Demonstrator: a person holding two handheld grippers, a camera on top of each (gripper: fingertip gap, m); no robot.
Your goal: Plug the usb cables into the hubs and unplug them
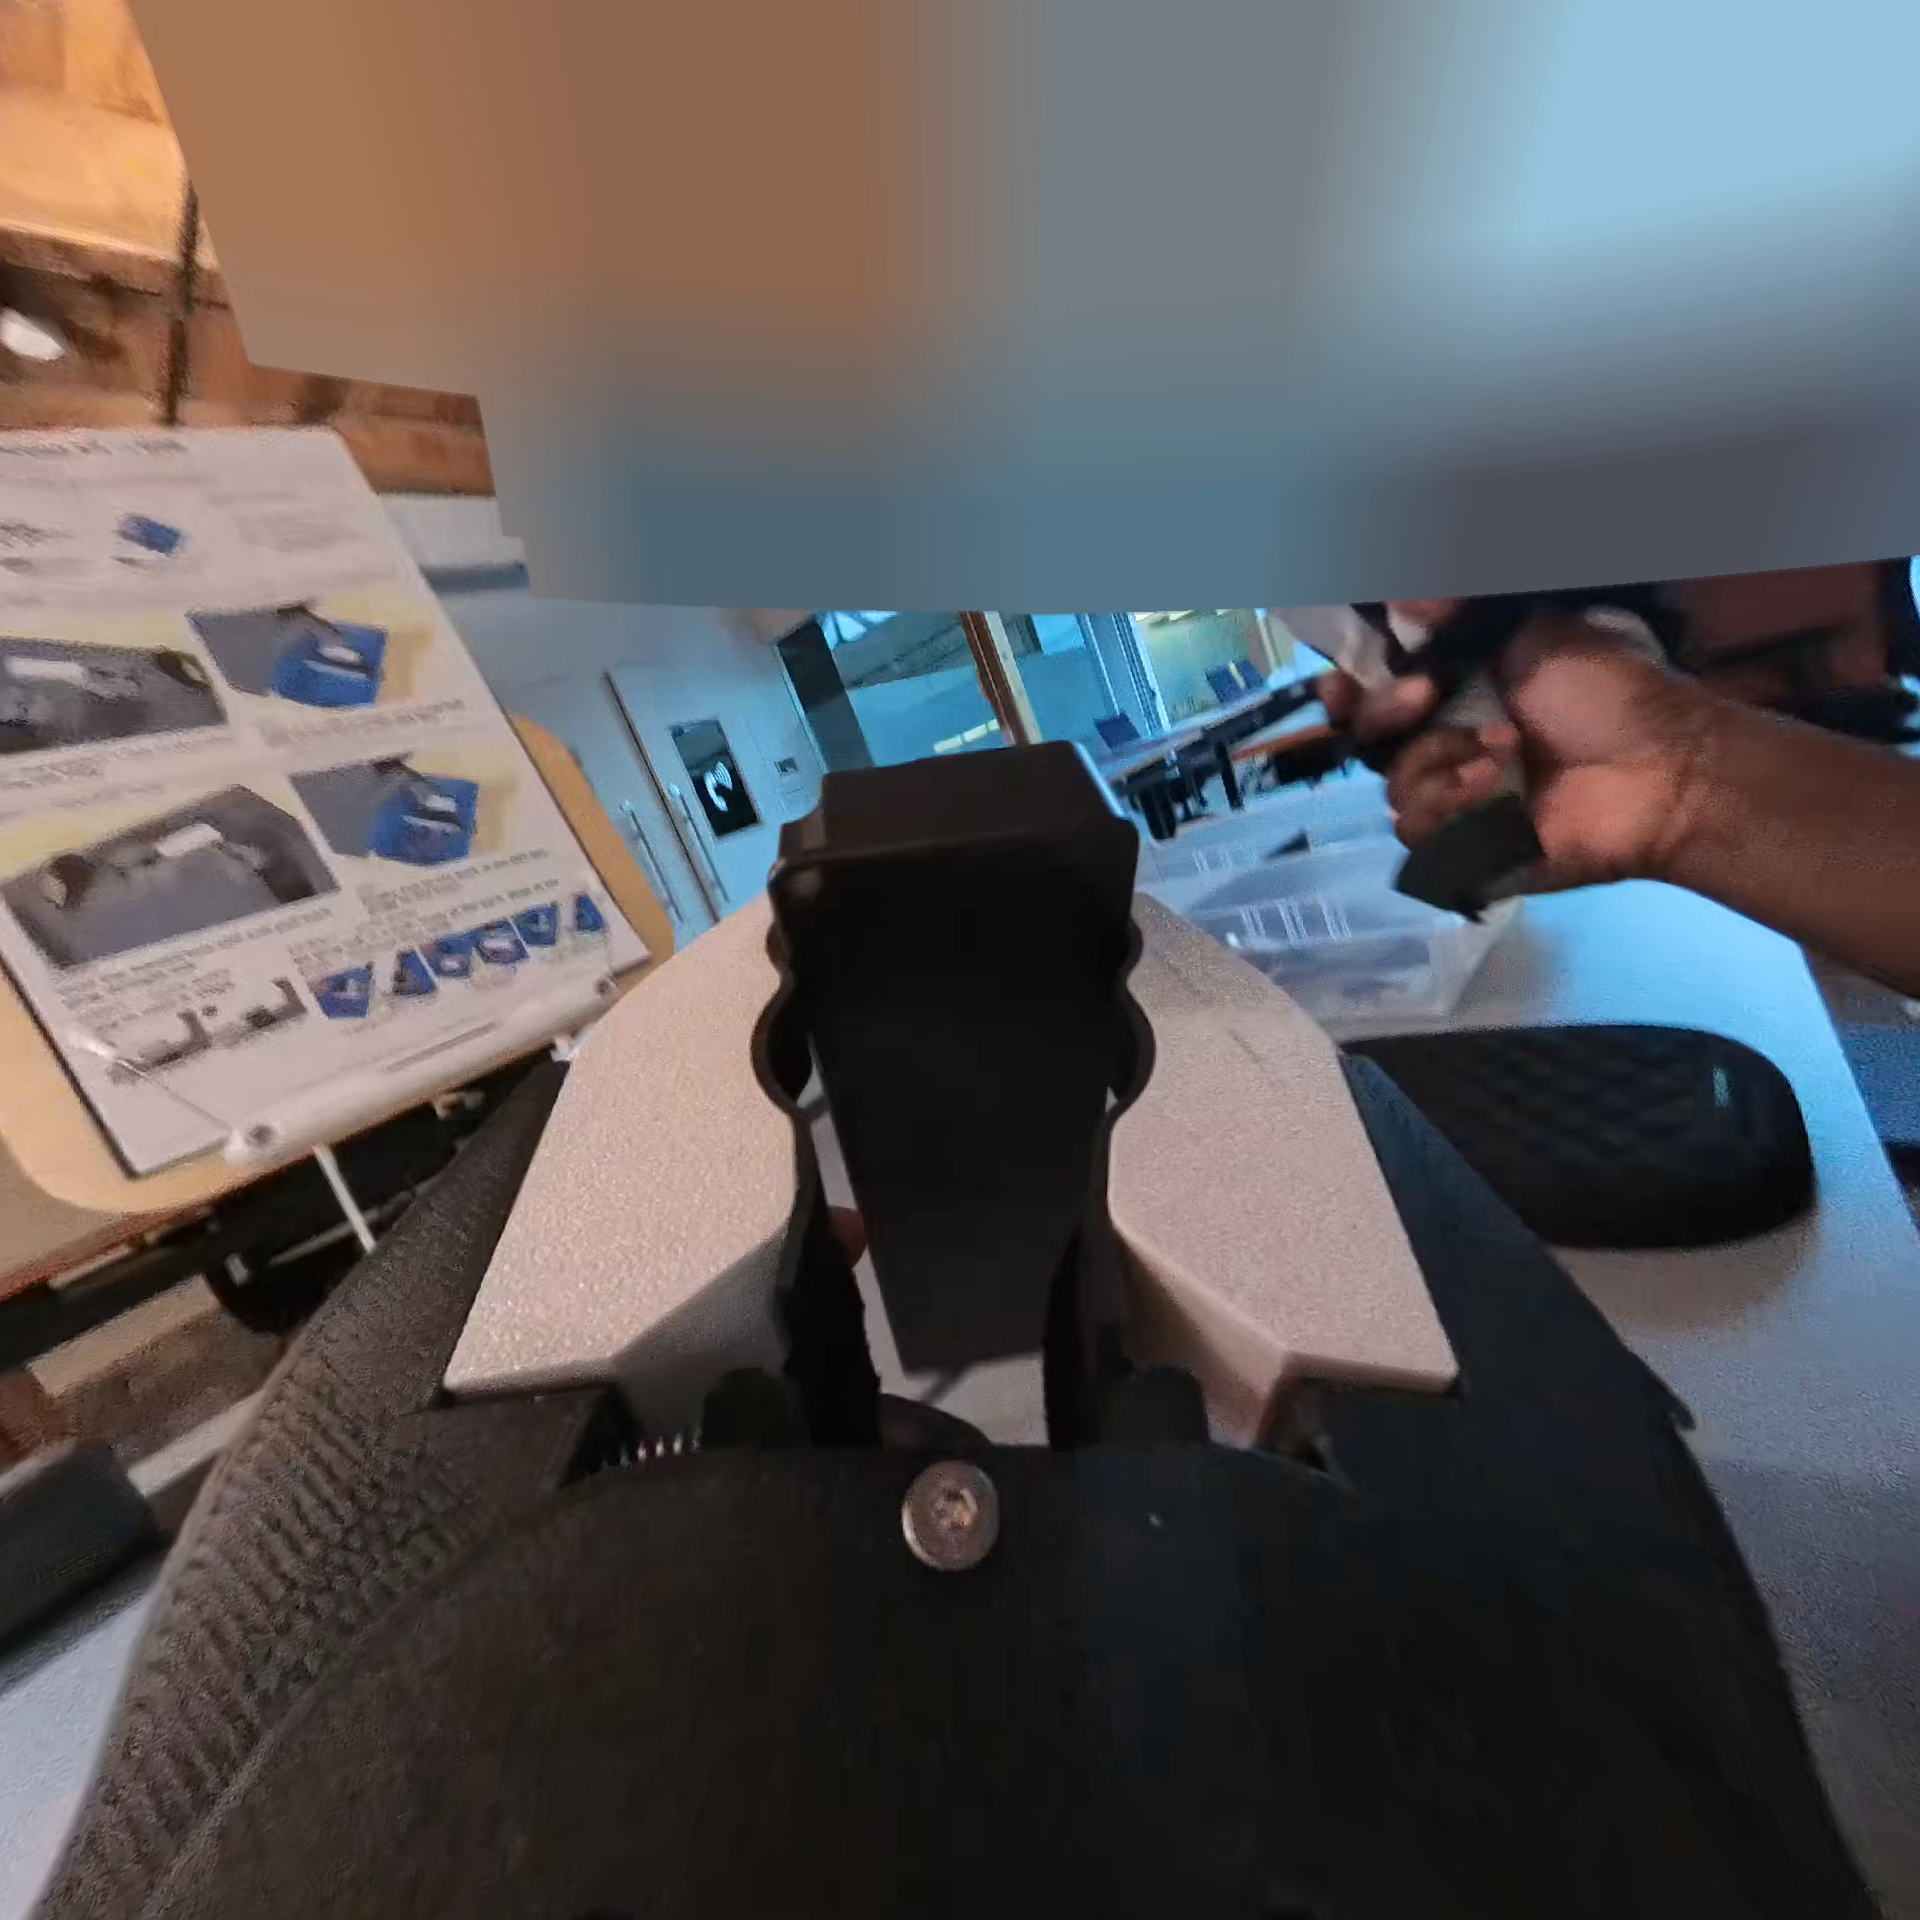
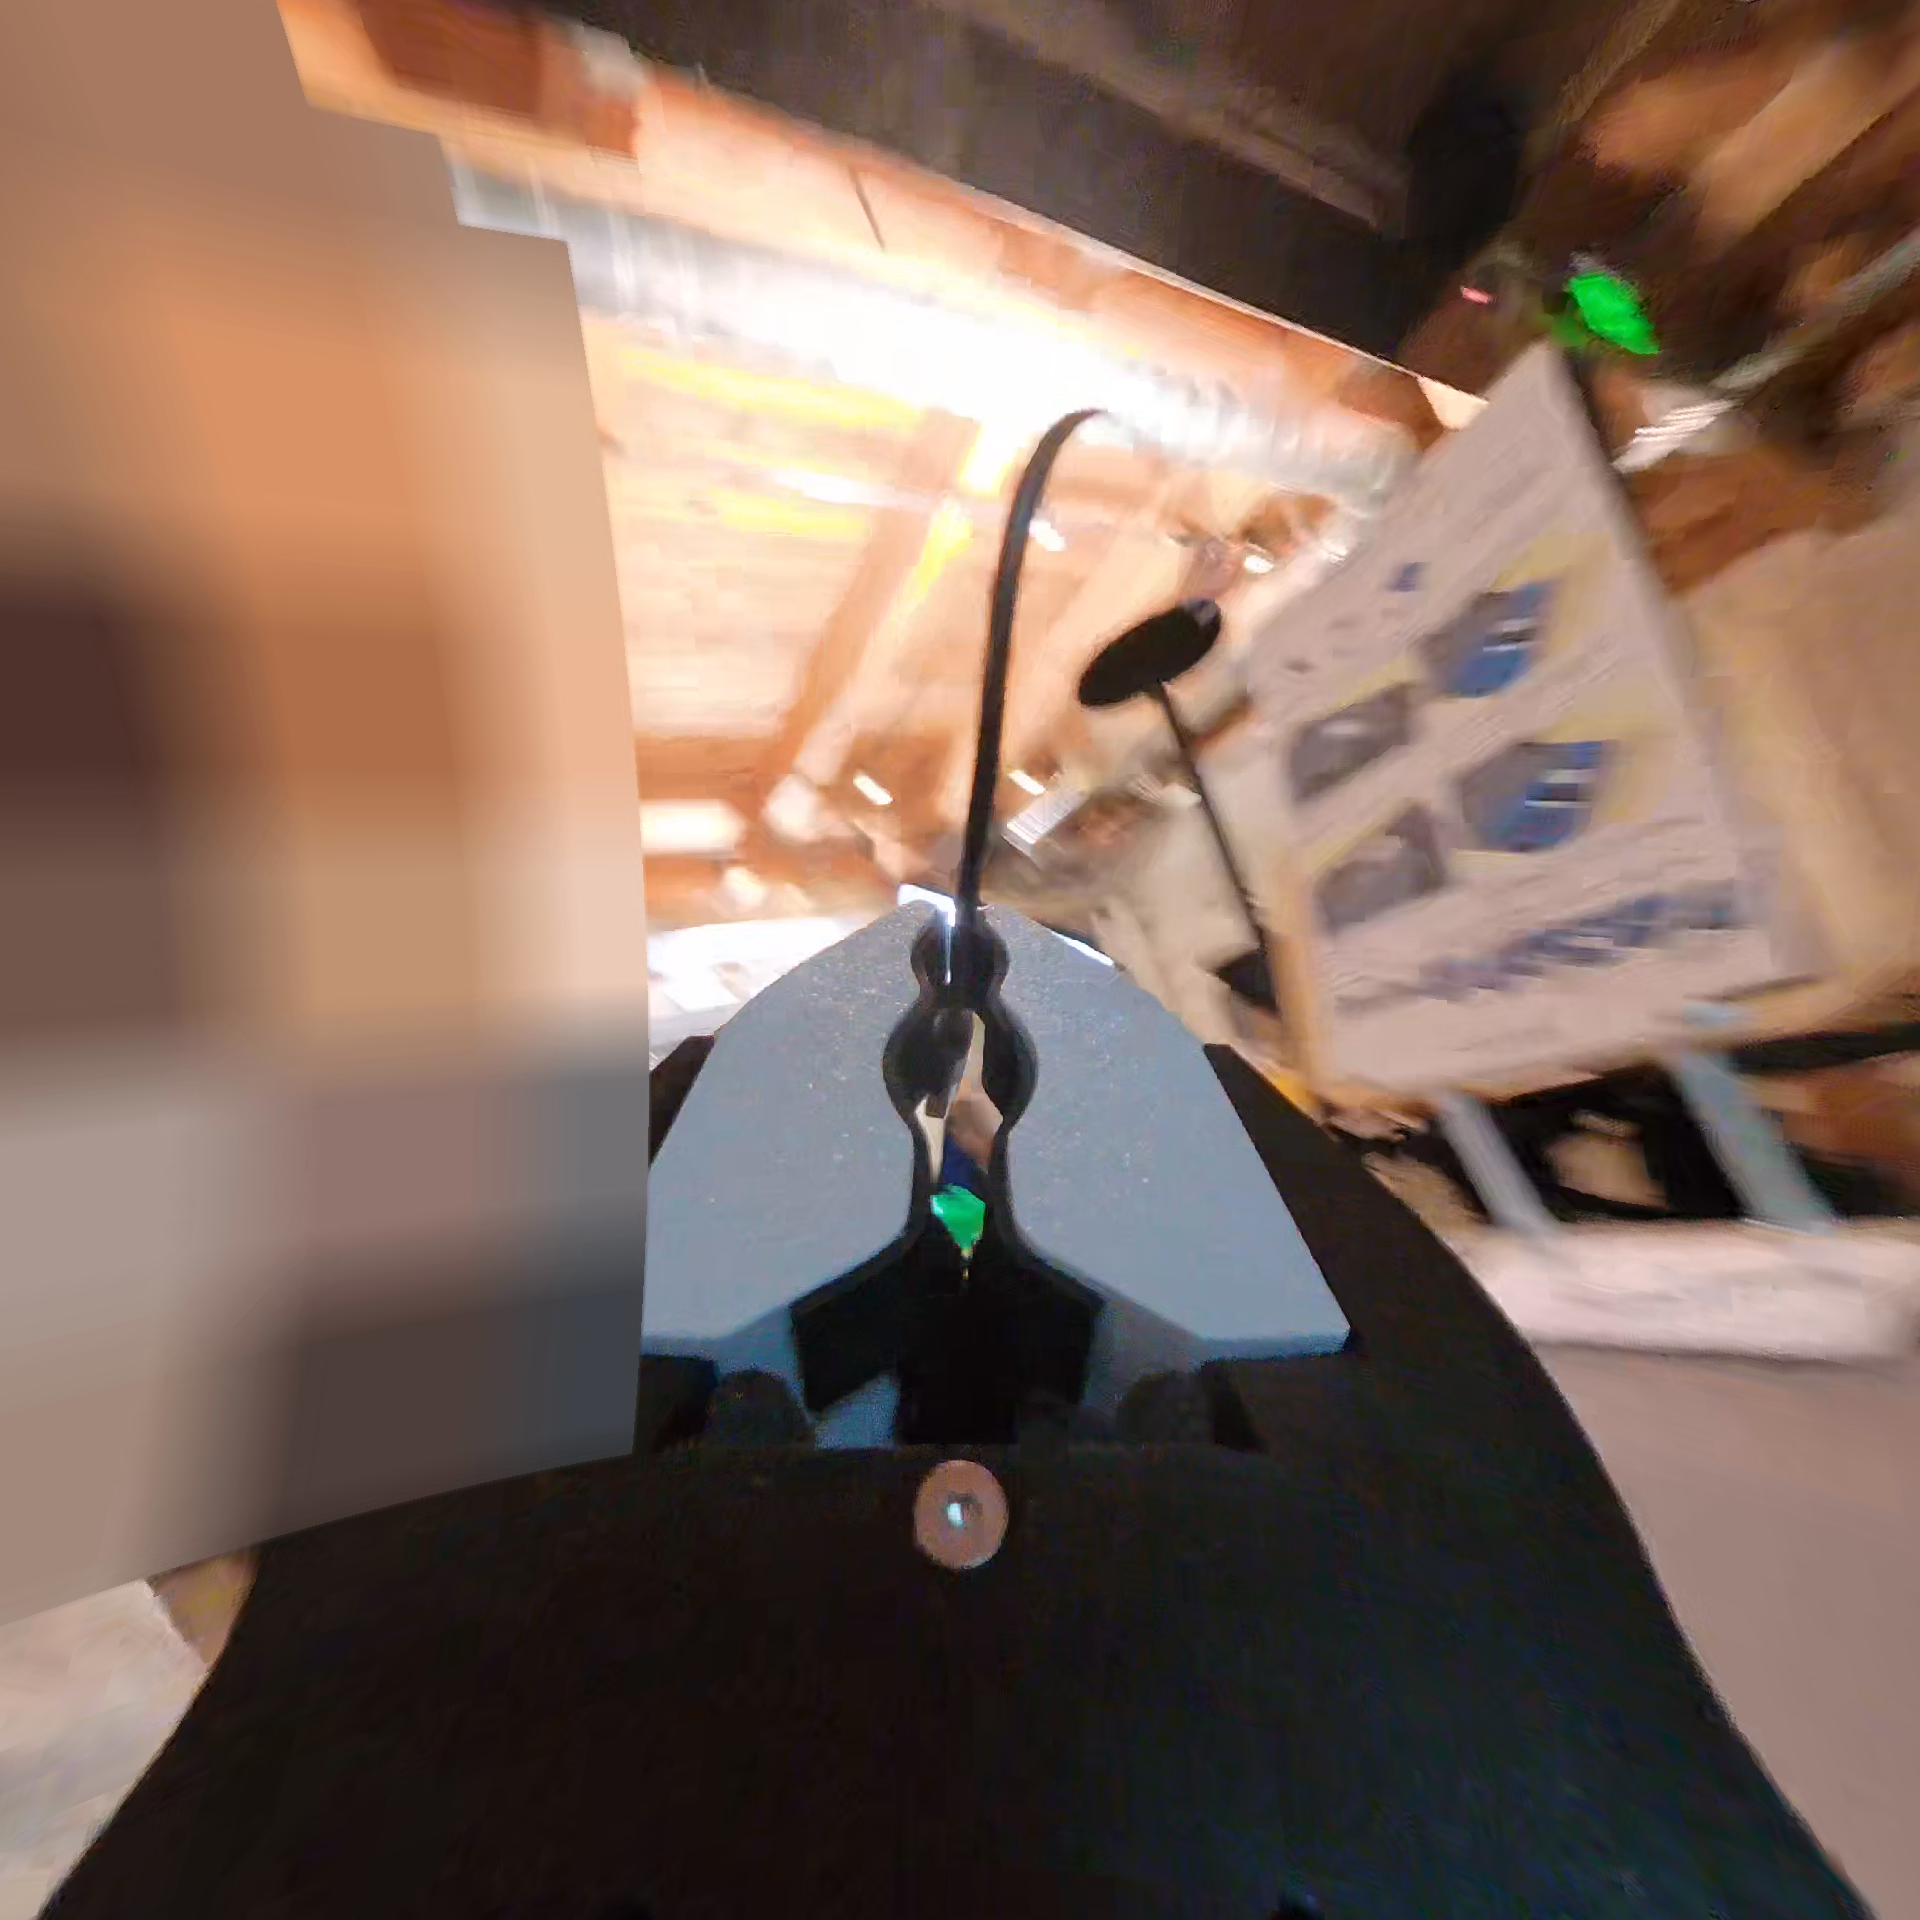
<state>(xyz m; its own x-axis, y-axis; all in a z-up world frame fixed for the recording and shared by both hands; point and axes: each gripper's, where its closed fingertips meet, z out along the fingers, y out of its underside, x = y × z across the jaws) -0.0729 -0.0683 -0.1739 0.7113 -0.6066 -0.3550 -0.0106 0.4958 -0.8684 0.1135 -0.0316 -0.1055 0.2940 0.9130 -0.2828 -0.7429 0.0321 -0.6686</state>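
In the left wrist view my left gripper (image 1: 951, 920) is shut on a black box-shaped USB hub (image 1: 956, 1039), which stands up between the grey fingers (image 1: 665, 1174) and hides the space ahead. In the right wrist view my right gripper (image 2: 961, 935) is shut on a black USB cable (image 2: 992, 644). The cable rises from the fingertips and curves up to the right. Its plug end sits between the fingers, with a shiny metal part (image 2: 951, 1091) and a green bit (image 2: 956, 1210) behind it. The right wrist view is blurred by motion. The hub does not show there.
A printed instruction sheet on a stand is at the left (image 1: 260, 779) and shows in the right wrist view (image 2: 1507, 748). A black mesh pad (image 1: 1600, 1132) and a clear plastic container (image 1: 1340, 925) lie on the white table (image 1: 1714, 1403). A person's hand (image 1: 1621, 769) holds a black object at right.
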